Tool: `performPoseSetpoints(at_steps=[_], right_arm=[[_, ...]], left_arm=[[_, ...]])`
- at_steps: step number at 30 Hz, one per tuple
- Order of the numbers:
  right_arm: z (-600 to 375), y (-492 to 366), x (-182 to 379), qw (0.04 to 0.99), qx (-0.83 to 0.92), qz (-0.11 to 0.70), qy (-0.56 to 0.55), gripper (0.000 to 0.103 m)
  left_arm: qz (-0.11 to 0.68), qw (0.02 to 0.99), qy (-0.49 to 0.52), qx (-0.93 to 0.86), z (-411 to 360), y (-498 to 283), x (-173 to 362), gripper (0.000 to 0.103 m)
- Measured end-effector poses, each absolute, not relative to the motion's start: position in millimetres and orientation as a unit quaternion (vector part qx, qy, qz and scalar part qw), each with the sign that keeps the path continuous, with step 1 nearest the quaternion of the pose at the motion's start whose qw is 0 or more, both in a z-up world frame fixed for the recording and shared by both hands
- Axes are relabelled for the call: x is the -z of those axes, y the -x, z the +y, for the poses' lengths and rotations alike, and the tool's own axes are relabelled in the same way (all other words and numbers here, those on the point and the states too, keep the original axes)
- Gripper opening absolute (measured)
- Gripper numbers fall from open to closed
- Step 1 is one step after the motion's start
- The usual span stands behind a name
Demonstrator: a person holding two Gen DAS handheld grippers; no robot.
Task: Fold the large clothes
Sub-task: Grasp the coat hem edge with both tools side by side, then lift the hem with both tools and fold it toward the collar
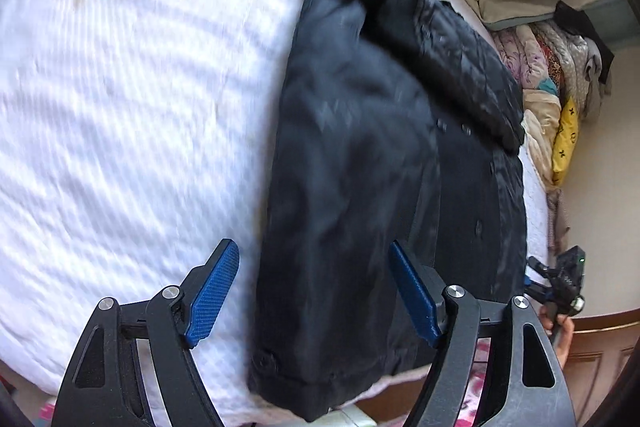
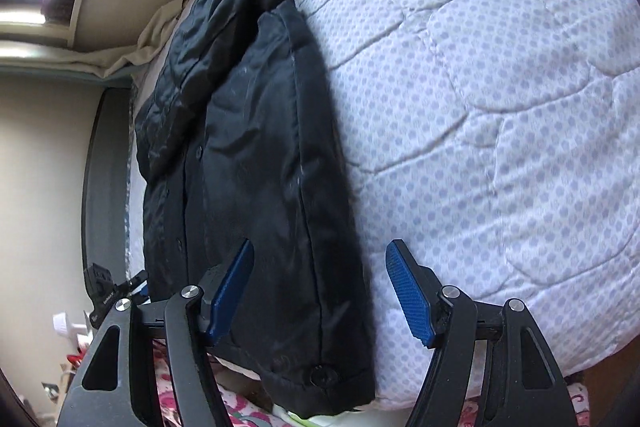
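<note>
A large black padded coat (image 1: 372, 155) lies folded lengthwise into a long strip on the white quilted bed (image 1: 120, 107), its hem hanging over the near edge. A sleeve lies across its upper part. My left gripper (image 1: 314, 259) is open and empty, just above the coat's left edge near the hem. The coat also shows in the right wrist view (image 2: 248, 155). My right gripper (image 2: 320, 263) is open and empty over the coat's right edge near the hem, with a snap button (image 2: 322, 375) below it.
The other gripper (image 1: 560, 283) shows at the right of the left wrist view, and at the left of the right wrist view (image 2: 108, 291). A pile of folded bedding and clothes (image 1: 556, 79) sits at the bed's far side. Pink patterned fabric (image 2: 240, 415) lies below the bed edge.
</note>
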State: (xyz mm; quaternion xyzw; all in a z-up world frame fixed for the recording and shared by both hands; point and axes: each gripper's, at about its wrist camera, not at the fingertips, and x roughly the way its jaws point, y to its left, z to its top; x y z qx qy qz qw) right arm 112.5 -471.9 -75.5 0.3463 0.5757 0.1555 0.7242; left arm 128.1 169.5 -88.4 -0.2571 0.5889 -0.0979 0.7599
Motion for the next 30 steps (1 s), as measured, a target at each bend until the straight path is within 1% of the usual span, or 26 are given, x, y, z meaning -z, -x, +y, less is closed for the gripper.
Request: performPoseSetpoints(at_steps=[6,10,12,13,14,15,16,18,19,20,23,27,30], right_arm=[[-453,-95,77,0.728,-0.173,0.583,-0.315,0.068],[-443,-88,82,0.714,-0.195,0.586,-0.329,0.067],[-434,-84,86,0.708,-0.206,0.59,-0.33,0.064],[-432,-84,85,0.712,-0.206,0.589,-0.322,0.062],[-429,-84,83,0.716,-0.208,0.589,-0.312,0.059],[-428,-84,82,0.717,-0.211,0.588,-0.311,0.053],[-427,-85,83,0.714,-0.213,0.588,-0.315,0.048],[-425,-87,86,0.708,-0.218,0.589,-0.324,0.032],[-424,-88,87,0.706,-0.22,0.589,-0.326,0.028],[-423,-89,86,0.706,-0.223,0.588,-0.325,0.022],[-421,-89,79,0.715,-0.232,0.578,-0.317,0.016],[-419,-85,67,0.726,-0.242,0.563,-0.312,0.012],[-420,-78,63,0.728,-0.243,0.557,-0.316,0.012]], left_arm=[[0.596,0.741,0.279,0.133,159,-114,96,0.079],[0.586,0.75,0.278,0.129,155,-107,96,0.078],[0.582,0.752,0.283,0.126,154,-106,97,0.075],[0.581,0.752,0.285,0.126,154,-106,97,0.071],[0.581,0.751,0.288,0.129,154,-105,98,0.063],[0.582,0.748,0.29,0.132,154,-105,99,0.053],[0.584,0.746,0.291,0.137,153,-106,100,0.049],[0.584,0.746,0.285,0.145,149,-105,101,0.033],[0.582,0.747,0.284,0.149,147,-105,100,0.03],[0.579,0.749,0.284,0.153,146,-105,98,0.026],[0.566,0.757,0.284,0.159,143,-101,93,0.02],[0.552,0.765,0.286,0.167,144,-91,84,0.019],[0.552,0.766,0.282,0.171,143,-80,80,0.019]])
